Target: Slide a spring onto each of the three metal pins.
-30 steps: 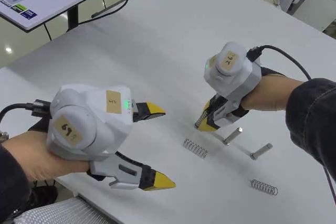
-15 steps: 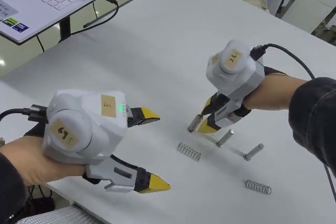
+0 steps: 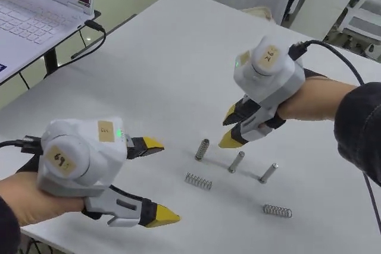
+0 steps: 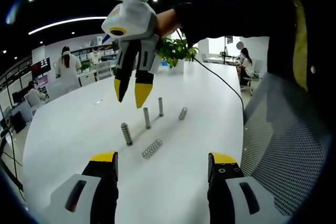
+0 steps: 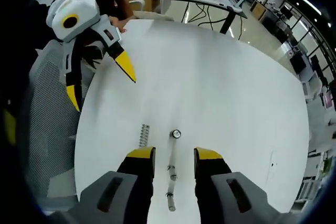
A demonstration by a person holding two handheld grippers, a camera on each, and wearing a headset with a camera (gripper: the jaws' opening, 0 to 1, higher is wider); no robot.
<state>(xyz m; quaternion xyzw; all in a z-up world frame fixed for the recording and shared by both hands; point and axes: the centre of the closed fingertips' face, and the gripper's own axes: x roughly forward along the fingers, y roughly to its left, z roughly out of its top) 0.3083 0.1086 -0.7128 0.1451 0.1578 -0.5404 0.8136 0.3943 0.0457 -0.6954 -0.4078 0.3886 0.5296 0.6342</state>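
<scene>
Left gripper (image 3: pixel 158 181), held in the left hand (image 3: pixel 27 197) over the near edge of the tabletop (image 3: pixel 166 52), points toward the right edge. Its yellow-tipped jaws are spread wide with nothing between them. Right gripper (image 3: pixel 228 129), held in the right hand (image 3: pixel 306 99), is toward the right edge, raised above the tabletop and tilted down and to the left. Its jaws stand slightly apart and grip nothing. A dark sleeve (image 3: pixel 360 126) covers the right forearm. The two grippers are well apart, tips turned roughly toward each other.
</scene>
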